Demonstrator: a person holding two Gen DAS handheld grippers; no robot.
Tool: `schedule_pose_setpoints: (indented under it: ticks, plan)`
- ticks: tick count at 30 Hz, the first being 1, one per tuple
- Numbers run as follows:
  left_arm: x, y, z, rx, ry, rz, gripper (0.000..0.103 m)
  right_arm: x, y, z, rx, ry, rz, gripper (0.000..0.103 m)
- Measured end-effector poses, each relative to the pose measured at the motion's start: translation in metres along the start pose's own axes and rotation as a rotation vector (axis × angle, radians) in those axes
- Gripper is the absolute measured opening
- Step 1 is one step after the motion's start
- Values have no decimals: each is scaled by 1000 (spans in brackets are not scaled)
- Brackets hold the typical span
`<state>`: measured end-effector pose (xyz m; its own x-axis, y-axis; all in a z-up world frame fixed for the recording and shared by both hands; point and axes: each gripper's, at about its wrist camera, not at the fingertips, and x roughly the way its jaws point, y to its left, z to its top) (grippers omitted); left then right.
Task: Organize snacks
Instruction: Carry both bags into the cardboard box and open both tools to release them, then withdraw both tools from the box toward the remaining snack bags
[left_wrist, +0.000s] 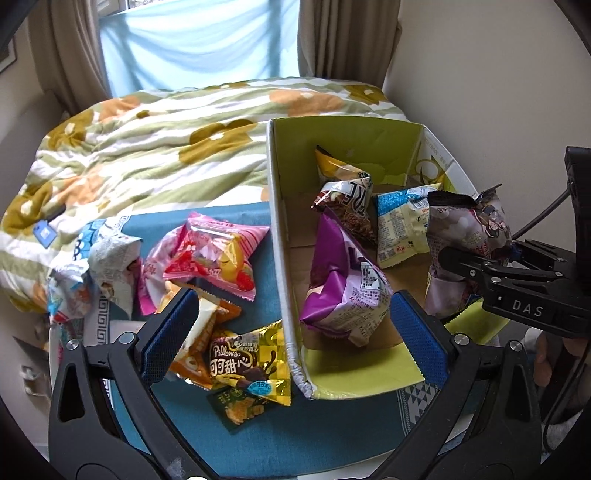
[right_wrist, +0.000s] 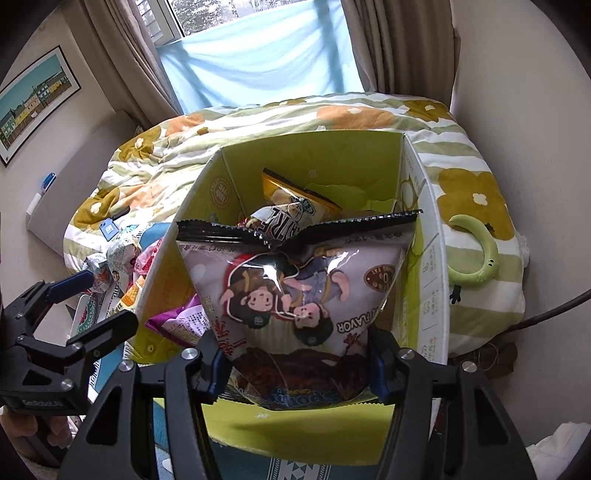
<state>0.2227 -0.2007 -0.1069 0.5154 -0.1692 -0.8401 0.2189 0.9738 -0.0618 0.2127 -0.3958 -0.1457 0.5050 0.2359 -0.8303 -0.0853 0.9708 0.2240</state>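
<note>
One glossy, crinkled cartoon-print packet (right_wrist: 295, 295) is clamped by the downward-tilted right gripper (right_wrist: 295, 373) over the green-lined cardboard box (left_wrist: 280, 229), while the left gripper (left_wrist: 291, 332) is held wide open, empty.

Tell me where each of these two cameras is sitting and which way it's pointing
Left wrist view: sits on the left gripper, angled down at loose snacks on the teal cloth beside the cardboard box; its own open fingers show, plus the right gripper.
Right wrist view: sits on the right gripper, looking into the box past its gripped cartoon snack bag; the left gripper and a hand show.
Shared: box, cartoon bag, flowered quilt, window.
</note>
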Motion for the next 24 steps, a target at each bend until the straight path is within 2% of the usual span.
schedule_pose_setpoints:
  ticks: [3, 4, 5, 7, 13, 18, 24]
  plan:
    - [-3, 6, -5, -13, -6, -11, 102, 11, 2, -1, 3, 25, -19, 57]
    - [-4, 6, -7, -11, -6, -10, 102, 14, 1, -1, 5, 36, -21, 62]
    - [-3, 7, -8, -7, -5, -9, 102, 16, 1, -3, 5, 41, -21, 75]
    - [-4, 7, -11, -5, -7, -10, 102, 18, 0, -5, 6, 38, -39, 92]
    - [-7, 6, -22, -6, -5, -20, 102, 5, -4, -18, 15, -29, -54, 101]
    - [-20, 2, -28, -8, -30, -29, 102, -9, -1, -28, 5, -39, -56, 101]
    - [-51, 2, -35, -20, -92, 0, 102, -38, 7, -31, -17, -89, -56, 102]
